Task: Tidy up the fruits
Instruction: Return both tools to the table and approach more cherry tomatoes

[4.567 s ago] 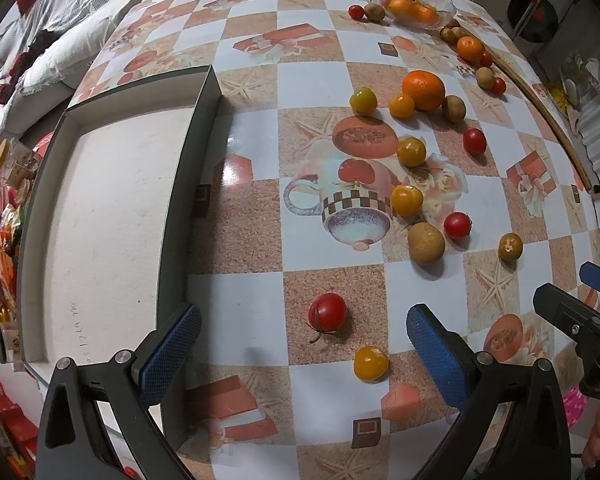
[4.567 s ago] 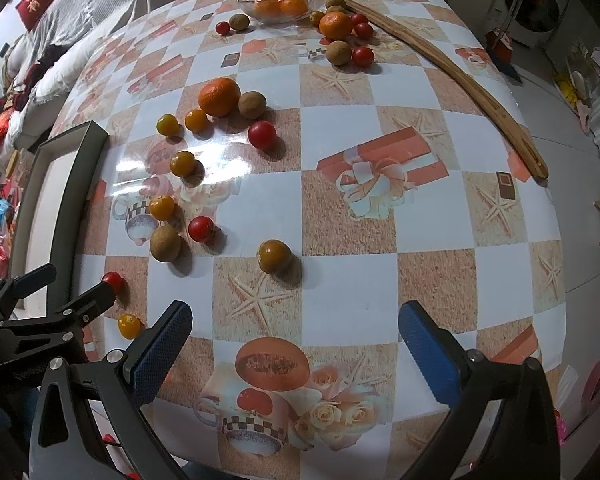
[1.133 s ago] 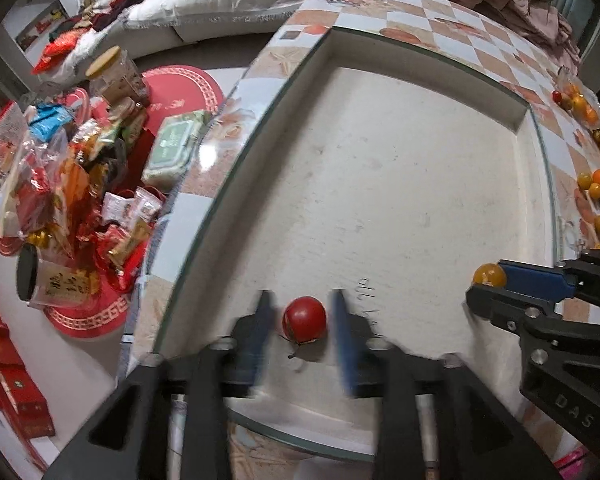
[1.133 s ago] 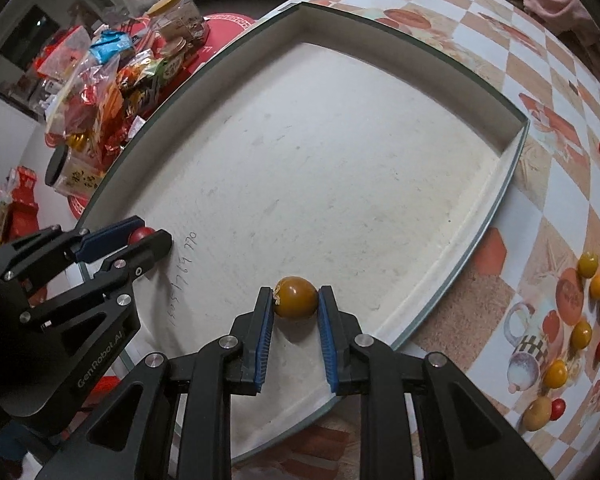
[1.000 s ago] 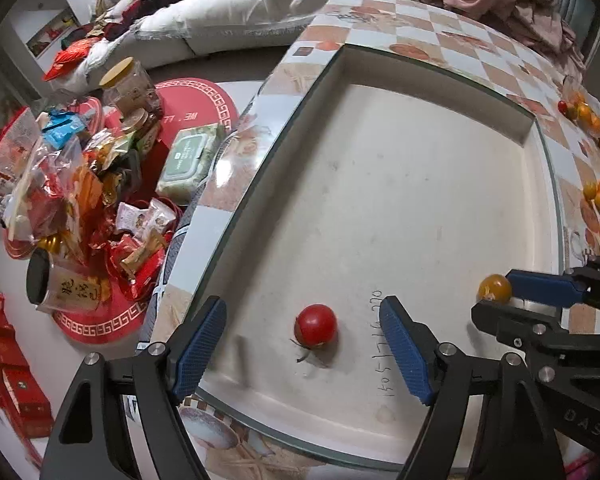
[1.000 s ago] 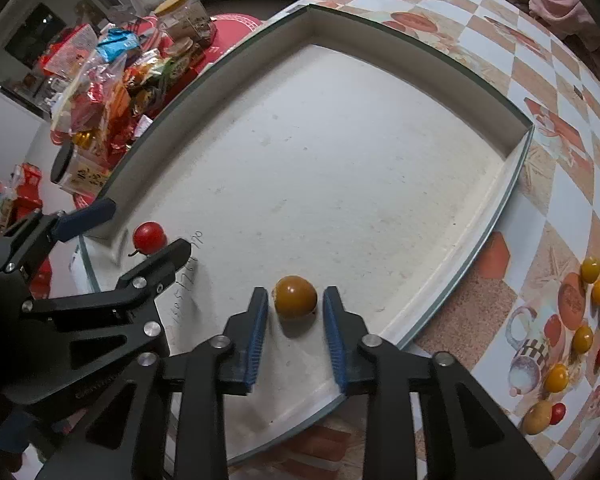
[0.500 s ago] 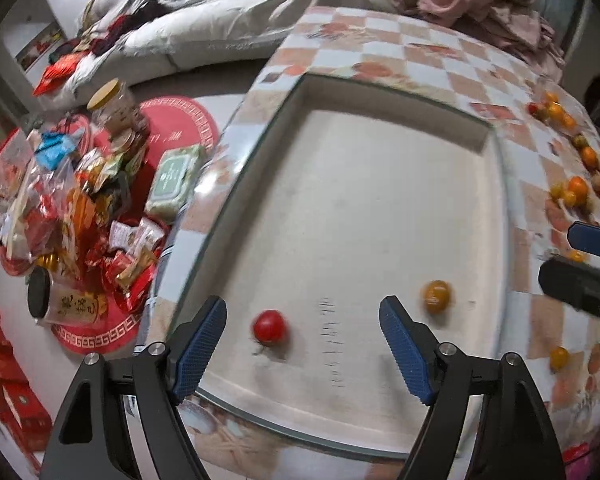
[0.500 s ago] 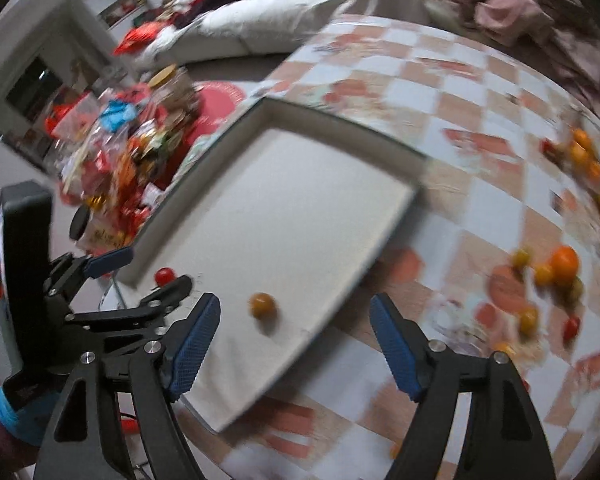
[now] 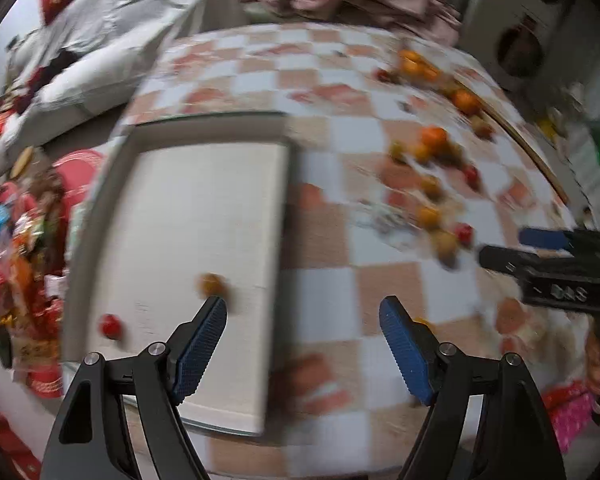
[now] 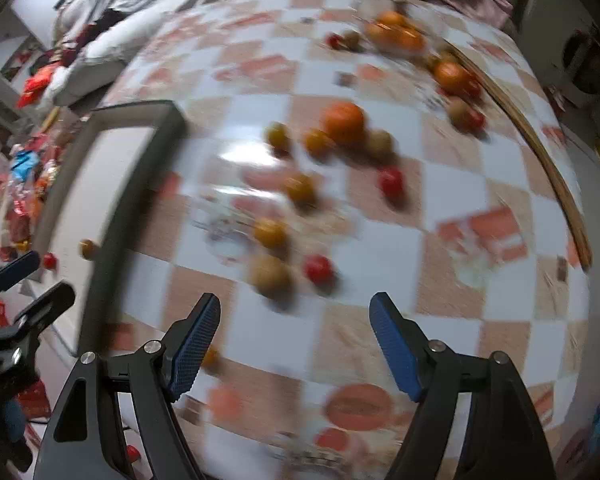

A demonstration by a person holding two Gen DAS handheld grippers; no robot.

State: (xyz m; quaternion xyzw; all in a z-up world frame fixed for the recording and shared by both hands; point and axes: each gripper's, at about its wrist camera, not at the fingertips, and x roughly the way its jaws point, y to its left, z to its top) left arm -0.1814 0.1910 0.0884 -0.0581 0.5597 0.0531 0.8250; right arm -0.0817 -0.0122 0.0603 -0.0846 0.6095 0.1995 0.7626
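Note:
A white tray (image 9: 204, 216) lies at the left of the checked table. In it rest a red tomato (image 9: 111, 326) and a yellow-orange tomato (image 9: 213, 284), both loose. My left gripper (image 9: 302, 320) hangs open over the tray's right rim, nothing between its fingers. My right gripper (image 10: 294, 312) is open too, above the tablecloth just short of a brown fruit (image 10: 272, 274) and a red tomato (image 10: 319, 267). Beyond them lie several yellow and red tomatoes and a big orange (image 10: 344, 118). Both views are blurred.
A glass bowl of oranges (image 10: 396, 32) stands at the far edge. A long wooden stick (image 10: 540, 152) runs along the table's right side. Snack packets (image 9: 16, 232) cover the floor left of the tray, with bedding (image 9: 120, 40) behind.
Both grippers opened and left their tomatoes in the tray. Both then swung right, the left to the tray's rim, the right out over the loose fruit.

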